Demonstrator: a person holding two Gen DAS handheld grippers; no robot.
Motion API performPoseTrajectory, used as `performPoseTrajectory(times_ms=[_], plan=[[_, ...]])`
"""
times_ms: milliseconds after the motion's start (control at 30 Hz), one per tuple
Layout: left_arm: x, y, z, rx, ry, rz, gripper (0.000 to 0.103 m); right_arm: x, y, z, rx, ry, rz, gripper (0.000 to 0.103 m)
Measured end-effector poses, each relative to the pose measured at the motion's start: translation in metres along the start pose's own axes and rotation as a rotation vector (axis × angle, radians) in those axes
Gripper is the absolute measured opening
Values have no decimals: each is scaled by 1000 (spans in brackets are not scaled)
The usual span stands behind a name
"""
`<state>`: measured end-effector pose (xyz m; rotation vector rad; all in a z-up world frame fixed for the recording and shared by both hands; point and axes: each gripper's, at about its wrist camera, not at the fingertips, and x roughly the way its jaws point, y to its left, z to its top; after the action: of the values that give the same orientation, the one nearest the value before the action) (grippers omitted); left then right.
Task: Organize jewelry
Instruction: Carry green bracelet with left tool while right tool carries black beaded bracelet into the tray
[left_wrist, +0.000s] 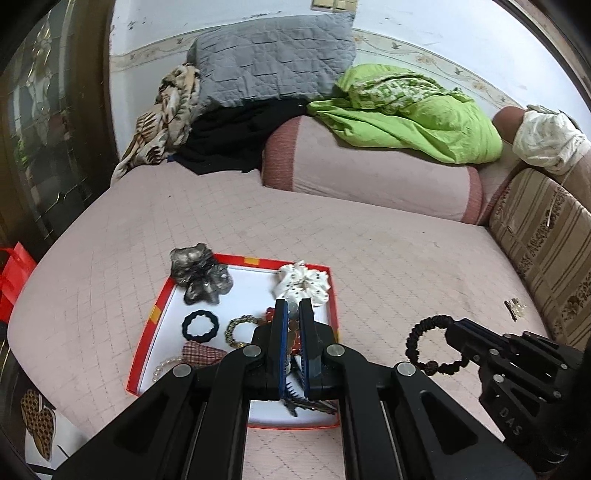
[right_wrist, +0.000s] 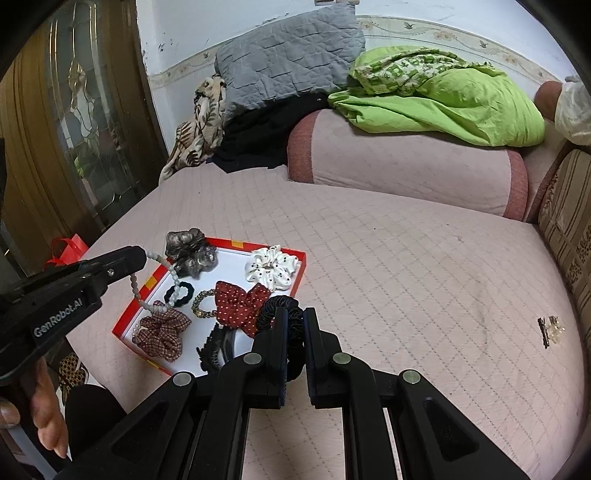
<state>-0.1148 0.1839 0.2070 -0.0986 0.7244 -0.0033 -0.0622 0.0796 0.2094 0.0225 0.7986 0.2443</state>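
- While each gripper carries a piece, the step in hand appears to be taking both to a resting place; the red-rimmed tray (right_wrist: 127, 314) on the bed is the reference for every position below.
- Left gripper (right_wrist: 142, 254): jaws clenched on one end of a pearl strand (right_wrist: 173, 275). It sits above the tray's far-left corner, with the strand looping down toward the checked scrunchie (right_wrist: 162, 332) inside the tray.
- Right gripper (right_wrist: 295, 317): jaws clamped on a black coiled band (left_wrist: 410, 341), held clear of the bed just off the tray's right edge.
- Advice, left: lift until the whole strand hangs free before moving it sideways. The lower loop could otherwise snag the scrunchie or the black hair tie (right_wrist: 183, 291) and drag them.
- Advice, right: the band is springy. Lower it flat into a bare white patch of the tray before letting go, so it does not roll.
- Hidden: in the left wrist view its own fingers (left_wrist: 280, 325) cover the grip, and only a blurred glimpse of beads shows between them.
- Hidden: whether the strand's lower end rests on the tray floor or hangs free cannot be told.
- Unclear: a small item (right_wrist: 549, 329) lies on the bed well to the tray's right. It is possibly a clip or an earring, but too small to judge.
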Motion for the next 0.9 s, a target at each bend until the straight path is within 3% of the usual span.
performPoseTrajectory(times_ms=[333,900], plan=[[16,36,-10,-52,23,27,5,14,29,1,-28,45,-28,9],[43,88,-12,-45,62,107,5,50,76,22,-46,81,-51,9]])
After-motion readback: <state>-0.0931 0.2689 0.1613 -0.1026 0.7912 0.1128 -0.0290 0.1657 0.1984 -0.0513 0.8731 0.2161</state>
